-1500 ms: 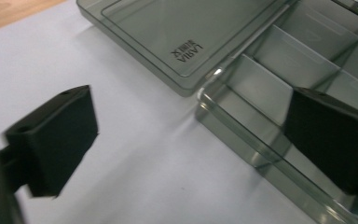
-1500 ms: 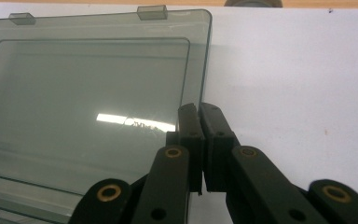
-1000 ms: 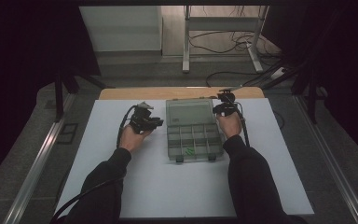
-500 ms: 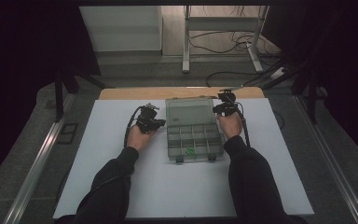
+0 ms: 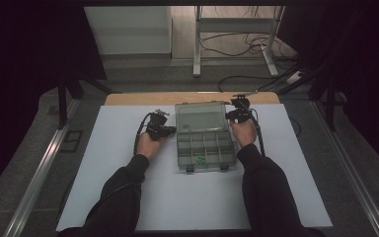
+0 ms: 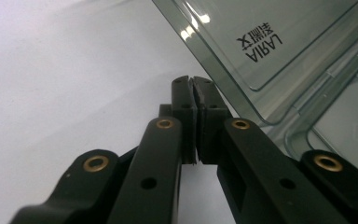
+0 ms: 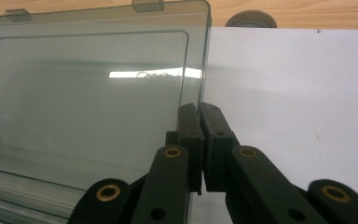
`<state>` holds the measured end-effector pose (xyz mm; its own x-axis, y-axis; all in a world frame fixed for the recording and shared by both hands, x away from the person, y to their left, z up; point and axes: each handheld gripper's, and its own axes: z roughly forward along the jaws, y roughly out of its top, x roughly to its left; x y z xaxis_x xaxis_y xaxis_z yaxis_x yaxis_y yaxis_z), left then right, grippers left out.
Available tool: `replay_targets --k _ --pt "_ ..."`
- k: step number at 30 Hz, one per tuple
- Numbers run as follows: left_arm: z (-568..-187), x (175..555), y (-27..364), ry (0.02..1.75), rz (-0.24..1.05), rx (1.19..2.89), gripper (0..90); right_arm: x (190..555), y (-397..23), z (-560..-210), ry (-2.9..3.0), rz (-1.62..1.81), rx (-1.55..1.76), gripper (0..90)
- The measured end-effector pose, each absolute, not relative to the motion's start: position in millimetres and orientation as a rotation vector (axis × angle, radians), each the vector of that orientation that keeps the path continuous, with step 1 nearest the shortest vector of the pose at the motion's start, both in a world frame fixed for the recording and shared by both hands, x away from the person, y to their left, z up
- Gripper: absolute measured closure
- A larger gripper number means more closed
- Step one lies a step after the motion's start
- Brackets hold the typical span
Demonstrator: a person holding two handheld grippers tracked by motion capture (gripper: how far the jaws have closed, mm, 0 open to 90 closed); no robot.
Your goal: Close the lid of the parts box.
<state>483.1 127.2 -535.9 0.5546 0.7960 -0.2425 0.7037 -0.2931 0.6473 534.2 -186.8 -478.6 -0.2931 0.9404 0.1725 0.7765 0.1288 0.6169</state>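
A clear grey compartment box (image 5: 203,146) lies open in the middle of the white table top, its lid (image 5: 200,116) folded back flat. One front compartment holds a small green item (image 5: 199,159). My left gripper (image 5: 170,131) sits at the box's left side, its jaws shut with nothing between them. In the left gripper view its tips (image 6: 194,81) rest low over the table just beside the lid (image 6: 270,42). My right gripper (image 5: 232,115) is at the lid's right edge, also shut and empty. Its tips (image 7: 199,108) point along the edge of the lid (image 7: 84,93).
The white table top (image 5: 128,197) spreads wide around the box. A wooden strip (image 5: 138,98) runs along its far edge, with a dark round part (image 7: 251,19) on it. Metal rails (image 5: 39,173) flank the table, and cables (image 5: 237,47) lie on the floor behind.
My left hand has slid right and a little down toward the box's left side. The right hand has stayed put at the lid.
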Motion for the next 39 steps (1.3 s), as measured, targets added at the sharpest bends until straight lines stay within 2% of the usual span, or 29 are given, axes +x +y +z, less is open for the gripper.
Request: replay_targets --k 23,39 --pt "-540.0 501.6 129.2 1.226 0.084 1.943 88.2 528.2 -188.4 -474.8 2.129 0.946 1.660 88.1" --pt "-530.2 506.8 131.6 1.210 0.089 1.915 88.8 521.2 -186.1 -467.4 2.110 0.964 1.615 88.3"
